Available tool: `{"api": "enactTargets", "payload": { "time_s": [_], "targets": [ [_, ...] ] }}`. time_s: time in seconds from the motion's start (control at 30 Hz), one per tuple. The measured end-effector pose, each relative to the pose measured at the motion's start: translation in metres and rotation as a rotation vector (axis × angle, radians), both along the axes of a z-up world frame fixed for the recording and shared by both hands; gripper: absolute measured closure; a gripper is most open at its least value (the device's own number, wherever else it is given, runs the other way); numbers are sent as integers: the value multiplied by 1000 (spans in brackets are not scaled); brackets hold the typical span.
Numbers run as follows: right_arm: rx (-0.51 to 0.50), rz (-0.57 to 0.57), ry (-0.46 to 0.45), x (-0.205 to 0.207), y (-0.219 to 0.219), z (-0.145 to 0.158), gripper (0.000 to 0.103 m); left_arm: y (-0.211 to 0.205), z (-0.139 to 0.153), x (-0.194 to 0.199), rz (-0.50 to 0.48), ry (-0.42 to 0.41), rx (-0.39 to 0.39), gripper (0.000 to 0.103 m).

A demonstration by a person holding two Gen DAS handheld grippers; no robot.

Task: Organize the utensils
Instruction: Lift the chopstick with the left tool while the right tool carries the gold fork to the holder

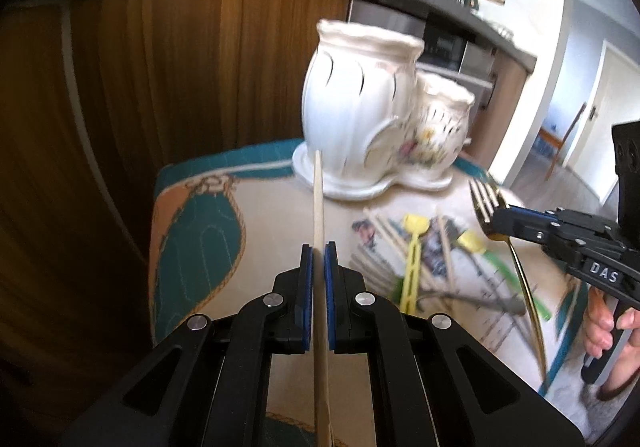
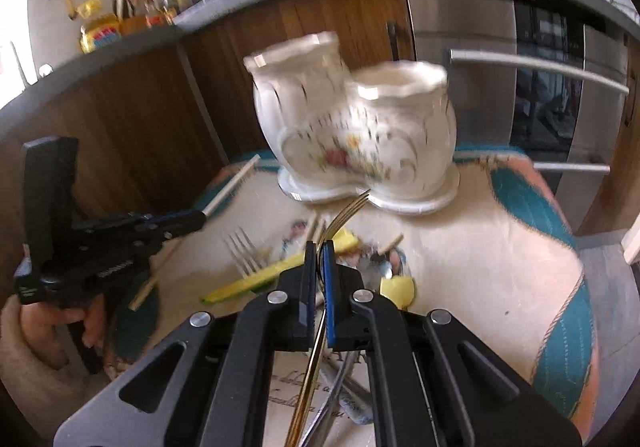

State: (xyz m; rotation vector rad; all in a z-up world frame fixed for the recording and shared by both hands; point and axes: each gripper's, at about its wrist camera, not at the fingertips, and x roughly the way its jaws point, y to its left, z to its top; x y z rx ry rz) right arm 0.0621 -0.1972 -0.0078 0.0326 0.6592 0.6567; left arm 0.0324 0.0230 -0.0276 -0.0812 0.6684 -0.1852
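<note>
A: How will these two pieces handle, do you reckon?

B: The chopstick looks light, thin and stiff, so it could swivel if pinched at one spot only. The left gripper has it well down its length, with the tip pointing far toward the holder. The fork is gold metal, smooth and likely slippery, with a curved handle.

A: And the fingers?

B: Nearly together on both. The left fingers pinch the chopstick between their blue pads. The right gripper pinches the fork at its neck, just behind the prongs, handle trailing toward the near side.

A: Where is everything else?

B: The white ceramic holder, two joined pots on one base, stands at the far side of the tabletop. It's probably fragile and might tip if knocked, so I'd lower each piece in gently. Near of it lies the pile: more chopsticks, yellow and green plastic pieces, another fork. Both held pieces are lifted above the cloth, short of the holder; the picture is blurred, so I can't tell which pot each aims for
</note>
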Motion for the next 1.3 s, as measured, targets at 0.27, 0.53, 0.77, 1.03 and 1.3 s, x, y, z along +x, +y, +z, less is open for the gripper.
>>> {"api": "enactTargets", "payload": {
  "time_s": [0.27,0.53,0.77,1.03,1.3],
  "targets": [
    [66,-39,-196,-27,-15,36,100,2,25,-17,-22,-163,-86,97],
    [133,-148,-305,-20,-31,72,100,8,69,-31,2,-355,-149,97],
    [155,-189,-420,-3,-34,114,100,0,111,-1,-17,-476,-153,97],
    [223,-260,-550,26,-43,162,100,-14,146,71,-45,-554,-192,97],
    [275,-362,-557,61,-55,151,100,-24,134,136,25,-549,-180,97]
  ]
}}
